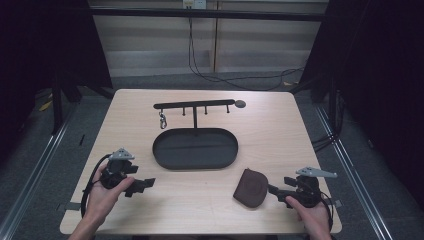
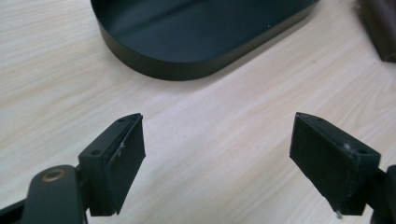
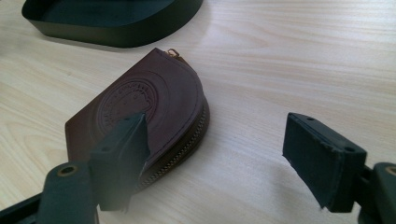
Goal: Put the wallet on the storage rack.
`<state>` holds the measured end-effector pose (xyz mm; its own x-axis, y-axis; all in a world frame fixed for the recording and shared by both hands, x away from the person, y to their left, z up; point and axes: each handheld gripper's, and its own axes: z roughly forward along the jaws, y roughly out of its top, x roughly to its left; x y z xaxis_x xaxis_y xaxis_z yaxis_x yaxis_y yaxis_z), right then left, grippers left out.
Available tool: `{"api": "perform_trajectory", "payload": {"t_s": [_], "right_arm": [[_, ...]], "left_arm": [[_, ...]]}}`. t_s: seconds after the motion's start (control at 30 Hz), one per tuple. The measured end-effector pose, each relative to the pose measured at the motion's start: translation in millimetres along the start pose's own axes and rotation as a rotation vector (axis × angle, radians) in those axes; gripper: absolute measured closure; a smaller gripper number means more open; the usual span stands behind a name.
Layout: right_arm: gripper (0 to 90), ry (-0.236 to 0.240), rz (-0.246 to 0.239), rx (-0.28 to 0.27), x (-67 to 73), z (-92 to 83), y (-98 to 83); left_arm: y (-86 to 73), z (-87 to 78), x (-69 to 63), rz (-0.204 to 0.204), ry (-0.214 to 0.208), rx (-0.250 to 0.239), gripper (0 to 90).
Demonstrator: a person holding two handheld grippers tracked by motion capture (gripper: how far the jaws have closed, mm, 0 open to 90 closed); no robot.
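Near right gripper [image 1: 274, 190] – brown pouch [image 1: 251, 187], flat, curved zip edge toward tray [image 1: 162, 159]; both grippers spread, empty.

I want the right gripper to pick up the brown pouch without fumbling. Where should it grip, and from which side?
Probably the curved zipper edge of the brown pouch, the side facing the right gripper. The pouch lies flat on the table, so a level approach from that gripper's side, one jaw over the top face and one under the rounded rim, suits best. The jaws stand open, one already beside the pouch.
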<state>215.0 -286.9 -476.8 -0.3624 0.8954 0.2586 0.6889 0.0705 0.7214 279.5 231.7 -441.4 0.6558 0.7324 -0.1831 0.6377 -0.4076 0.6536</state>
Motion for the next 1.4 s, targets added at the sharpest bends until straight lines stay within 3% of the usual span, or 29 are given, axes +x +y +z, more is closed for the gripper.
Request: {"api": "perform_trajectory", "payload": {"t_s": [0.1, 0.2, 0.33, 0.47, 0.5, 0.53, 0.57, 0.63, 0.7, 0.83, 1.13, 1.3, 1.4], "right_arm": [[23.5, 0.002, -0.013, 0.005, 0.5, -1.3, 3.5], [23.5, 0.010, -0.030, 0.021, 2.9, -2.6, 8.9], [23.0, 0.037, -0.066, 0.087, 7.2, -0.2, 15.9], [22.4, 0.035, -0.096, 0.152, 14.8, 1.8, 23.1], [21.6, 0.037, -0.090, 0.168, 16.2, 2.2, 25.3], [22.5, 0.041, -0.085, 0.176, 17.0, 2.7, 26.6], [22.8, 0.048, -0.081, 0.184, 17.7, 3.7, 27.3], [20.1, 0.057, -0.069, 0.221, 19.0, 8.2, 28.4], [20.5, 0.050, -0.076, 0.259, 20.0, 14.0, 29.3], [20.9, 0.034, -0.082, 0.293, 22.5, 21.2, 36.1], [20.6, 0.038, -0.105, 0.388, 26.3, 32.4, 57.6], [18.7, 0.021, -0.119, 0.425, 30.5, 39.1, 66.9], [15.6, 0.026, -0.127, 0.474, 32.4, 44.3, 71.1]], "left_arm": [[-15.4, 2.1, -3.3, 0.000, 0.013, -0.003, 19.2], [-24.2, 3.8, -4.2, 0.012, -0.016, 0.026, 19.9], [-31.2, 3.1, -11.2, 0.024, -0.027, 0.014, 19.9], [-39.9, -0.5, -17.3, 0.048, -0.036, -0.002, 19.8], [-41.9, -1.2, -18.3, 0.047, -0.029, 0.001, 19.9], [-43.1, -1.6, -19.6, 0.055, 0.012, 0.010, 20.0], [-43.9, -1.2, -20.8, 0.065, 0.036, 0.020, 19.9], [-43.9, 0.4, -19.6, 0.057, -0.004, 0.023, 19.6], [-43.6, 1.3, -20.1, 0.080, 0.006, 0.021, 19.6], [-45.1, 2.1, -20.3, 0.093, -0.028, 0.030, 19.6], [-45.0, -0.1, -19.8, 0.093, -0.057, 0.006, 18.4], [-46.0, 0.1, -16.0, 0.053, -0.063, 0.004, 18.5], [-45.8, -0.8, -14.7, 0.056, -0.056, -0.005, 18.5]]}}
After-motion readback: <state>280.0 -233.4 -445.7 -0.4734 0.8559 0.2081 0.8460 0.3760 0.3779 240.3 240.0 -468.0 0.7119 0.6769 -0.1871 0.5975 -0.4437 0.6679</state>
